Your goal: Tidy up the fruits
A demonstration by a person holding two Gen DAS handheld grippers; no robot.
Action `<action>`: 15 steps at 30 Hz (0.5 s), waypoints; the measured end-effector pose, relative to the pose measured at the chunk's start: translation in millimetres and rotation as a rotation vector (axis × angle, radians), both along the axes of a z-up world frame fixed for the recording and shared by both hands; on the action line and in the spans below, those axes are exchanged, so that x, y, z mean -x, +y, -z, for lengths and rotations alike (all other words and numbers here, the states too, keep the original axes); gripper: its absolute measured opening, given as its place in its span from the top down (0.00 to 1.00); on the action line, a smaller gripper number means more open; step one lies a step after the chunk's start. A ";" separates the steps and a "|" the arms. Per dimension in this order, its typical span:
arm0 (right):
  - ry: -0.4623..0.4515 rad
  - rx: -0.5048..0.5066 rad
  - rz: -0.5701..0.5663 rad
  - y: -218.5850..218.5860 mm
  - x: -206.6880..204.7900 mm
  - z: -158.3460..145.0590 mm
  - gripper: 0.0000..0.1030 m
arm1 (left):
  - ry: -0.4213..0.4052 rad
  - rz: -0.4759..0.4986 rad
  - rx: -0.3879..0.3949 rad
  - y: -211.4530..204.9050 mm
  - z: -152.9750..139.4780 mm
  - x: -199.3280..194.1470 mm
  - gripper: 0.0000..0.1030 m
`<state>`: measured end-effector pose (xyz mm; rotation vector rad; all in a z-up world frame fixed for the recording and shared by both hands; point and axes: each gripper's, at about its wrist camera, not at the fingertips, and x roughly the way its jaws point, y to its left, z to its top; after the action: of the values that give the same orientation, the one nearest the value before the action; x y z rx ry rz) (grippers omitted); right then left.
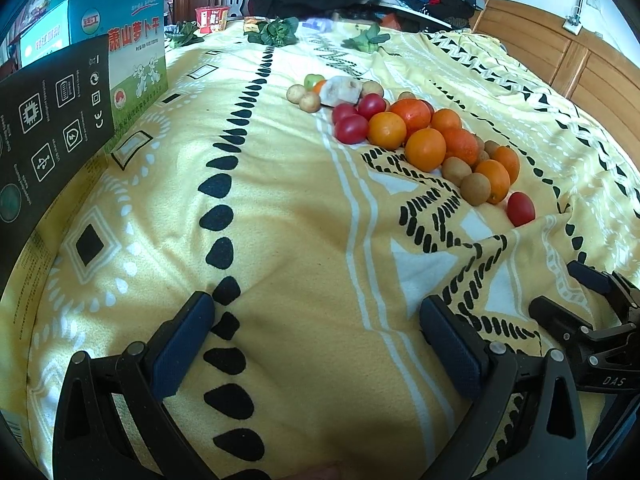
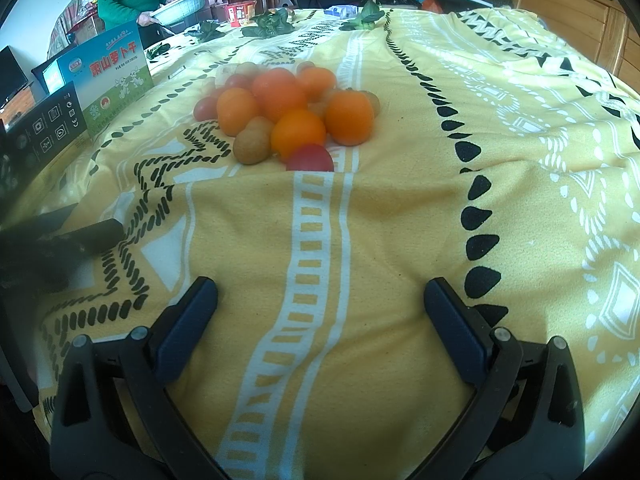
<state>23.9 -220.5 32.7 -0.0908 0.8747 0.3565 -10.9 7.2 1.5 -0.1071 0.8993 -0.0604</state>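
We hold the left claw (image 1: 316, 336) and the right claw (image 2: 320, 316) released and empty, because the mixed fruit pile (image 2: 288, 116) on the blanket (image 2: 400, 220) is unsorted.

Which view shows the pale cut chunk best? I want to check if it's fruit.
Left wrist view: the pale chunk sits unobstructed at the pile's far end, cut face visible. In the right wrist view, oranges hide nearly all of it.

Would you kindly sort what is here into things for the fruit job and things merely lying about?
For the job: oranges, red tomatoes, kiwis.

Lying about: printed carton, black box, leafy greens, red packet.
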 end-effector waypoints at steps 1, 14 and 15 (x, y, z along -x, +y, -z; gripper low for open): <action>0.000 0.000 0.000 0.0 0.3 0.3 0.00 | 0.001 0.000 -0.002 -0.2 0.1 -0.1 0.00; -0.001 0.000 0.000 0.0 0.3 0.3 0.00 | 0.007 0.002 -0.019 -1.0 0.1 -0.6 0.00; -0.001 0.000 0.000 0.0 0.1 0.2 0.00 | 0.007 0.002 -0.020 -0.8 0.0 -0.5 0.00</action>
<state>23.8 -220.6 32.6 -0.0906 0.8740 0.3567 -10.4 6.4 1.5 -0.0873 0.9070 -0.0529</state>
